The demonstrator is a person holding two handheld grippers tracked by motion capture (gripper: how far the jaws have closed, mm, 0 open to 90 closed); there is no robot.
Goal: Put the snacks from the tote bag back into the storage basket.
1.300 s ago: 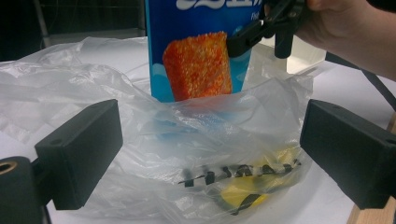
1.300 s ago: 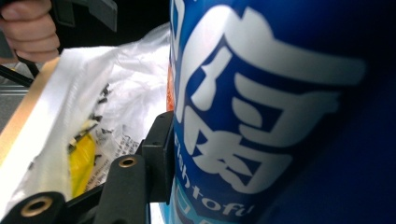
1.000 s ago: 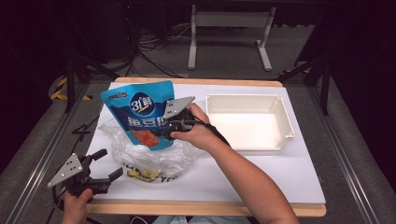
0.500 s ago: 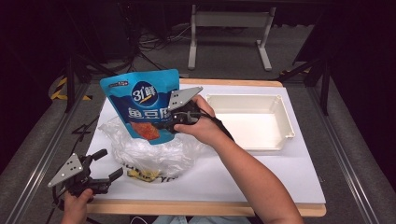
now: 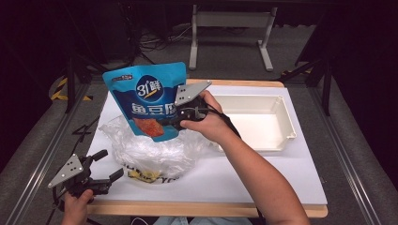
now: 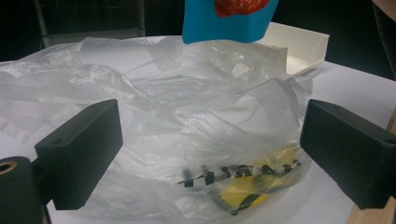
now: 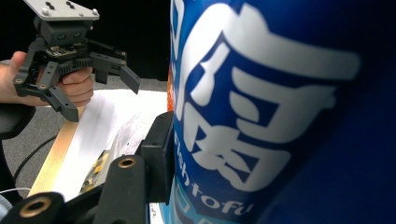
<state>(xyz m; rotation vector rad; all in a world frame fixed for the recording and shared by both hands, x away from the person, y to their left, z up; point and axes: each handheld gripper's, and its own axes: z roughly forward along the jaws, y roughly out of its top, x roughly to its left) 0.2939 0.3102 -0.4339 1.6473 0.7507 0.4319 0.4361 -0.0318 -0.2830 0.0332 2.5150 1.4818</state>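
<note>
The blue foil snack pouch with white lettering and an orange-red food picture point(image 5: 146, 101) hangs upright in the air above the crumpled clear plastic bag point(image 5: 152, 150), its bottom edge clear of the plastic in the left gripper view. The right gripper point(image 5: 174, 118) is clamped on the pouch's lower right side; in the right gripper view one black jaw presses flat against the printed face, the other is hidden behind the pouch. The right hand point(image 5: 209, 123) reaches in from the lower right, forearm angled across the white table top point(image 5: 263, 173), with the gripper pointing leftward and its grey plate tilted upward. The left gripper point(image 5: 96, 174) rests at the near left corner of the table, held by the left hand point(image 5: 75, 206), jaws spread wide apart with nothing between them, aimed at the plastic bag. Through the bag, yellow packaging with black markings point(image 6: 243, 186) shows near its front edge. A cream rectangular plastic tray point(image 5: 286, 124) sits on the table just right of the right hand
</note>
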